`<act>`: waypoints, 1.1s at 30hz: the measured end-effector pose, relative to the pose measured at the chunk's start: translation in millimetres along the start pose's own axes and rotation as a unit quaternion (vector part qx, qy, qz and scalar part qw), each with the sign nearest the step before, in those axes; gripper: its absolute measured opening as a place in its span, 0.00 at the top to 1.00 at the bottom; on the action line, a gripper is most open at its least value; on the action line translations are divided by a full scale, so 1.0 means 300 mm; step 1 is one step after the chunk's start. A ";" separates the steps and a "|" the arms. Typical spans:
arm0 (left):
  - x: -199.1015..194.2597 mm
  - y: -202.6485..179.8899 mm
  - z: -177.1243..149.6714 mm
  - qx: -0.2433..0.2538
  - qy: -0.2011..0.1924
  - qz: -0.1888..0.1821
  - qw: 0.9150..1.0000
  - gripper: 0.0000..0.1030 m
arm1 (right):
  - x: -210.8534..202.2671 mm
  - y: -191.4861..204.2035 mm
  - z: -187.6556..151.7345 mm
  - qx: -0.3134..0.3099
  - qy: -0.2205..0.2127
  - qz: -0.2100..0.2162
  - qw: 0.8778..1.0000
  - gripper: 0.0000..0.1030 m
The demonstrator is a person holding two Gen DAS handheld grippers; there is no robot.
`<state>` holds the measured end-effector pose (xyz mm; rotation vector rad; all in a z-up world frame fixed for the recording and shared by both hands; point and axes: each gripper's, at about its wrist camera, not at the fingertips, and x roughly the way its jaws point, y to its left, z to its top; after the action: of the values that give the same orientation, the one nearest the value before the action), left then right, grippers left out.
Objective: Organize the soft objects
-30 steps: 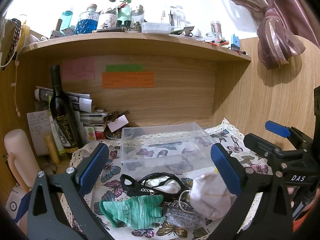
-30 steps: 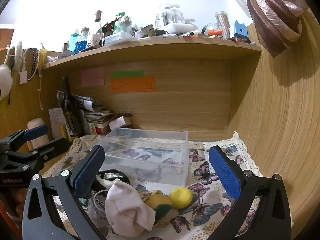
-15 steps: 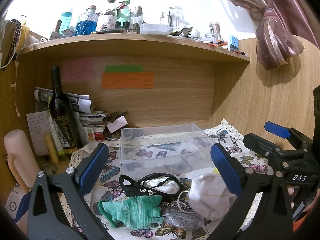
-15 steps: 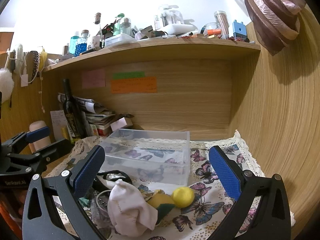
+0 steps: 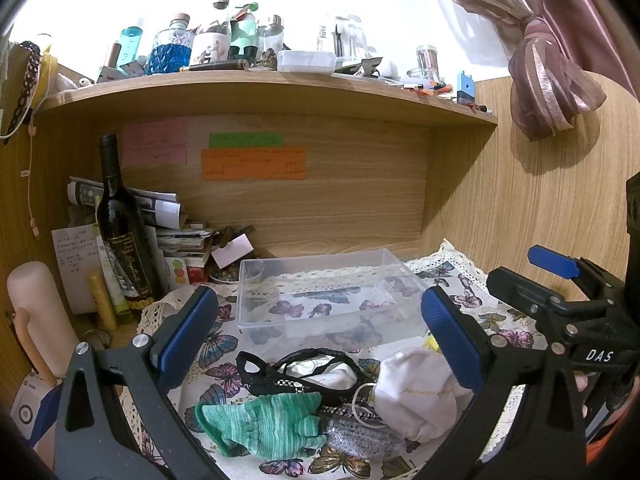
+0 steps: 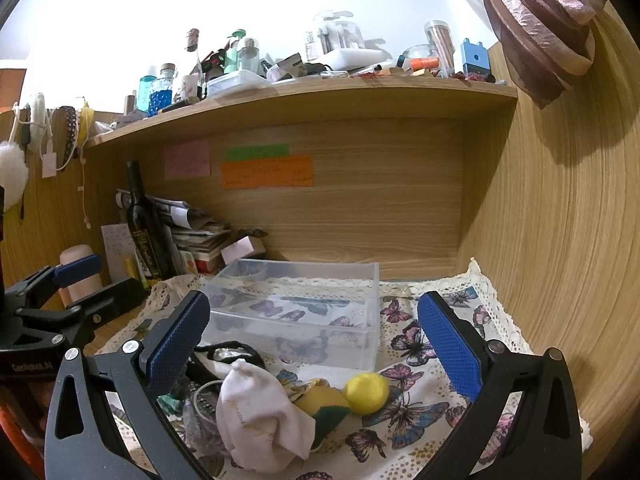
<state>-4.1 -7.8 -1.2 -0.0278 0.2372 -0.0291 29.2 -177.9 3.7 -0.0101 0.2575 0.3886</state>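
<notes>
Butterfly cloth (image 5: 224, 364) — green rag (image 5: 264, 426) lies between the open left tool (image 5: 320, 336); untouched.

Not much legible here tbh. The clearest bit is "DAS" in white letters on the black body of the right gripper (image 5: 554, 258), seen from the left wrist cam. From the right wrist cam, the left gripper (image 6: 76, 276) has white lettering on its black body too, looks something like "GenRobot.AI" but it's partly cut off and dim.

A clear container (image 5: 338, 42) up on the shelf has a small vertical word, maybe "harks", hard to be sure. The wine bottle (image 5: 120, 232) label has gold script I can't read. The sticky notes (image 5: 253, 163) on the back panel carry handwriting, way too small to make out.
</notes>
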 end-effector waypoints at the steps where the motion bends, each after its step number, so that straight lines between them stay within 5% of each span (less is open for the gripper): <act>1: 0.001 0.000 0.000 0.000 0.000 -0.001 1.000 0.00 | -0.002 0.000 0.000 0.000 0.000 0.000 1.000 0.00; 11: 0.023 0.015 -0.019 -0.007 0.017 -0.002 1.000 0.00 | 0.025 -0.021 -0.016 0.007 0.016 0.002 1.000 0.00; 27: 0.126 0.144 -0.220 -0.016 0.141 0.041 0.989 0.00 | 0.128 -0.141 -0.148 0.009 0.098 -0.045 0.994 0.01; 33: 0.194 0.176 -0.278 -0.041 0.186 0.028 0.981 0.00 | 0.190 -0.196 -0.191 0.027 0.146 -0.036 0.988 0.16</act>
<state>34.3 40.9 -97.6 -0.0972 0.6139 0.0326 88.1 -214.4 -68.2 -0.0237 0.5564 0.3083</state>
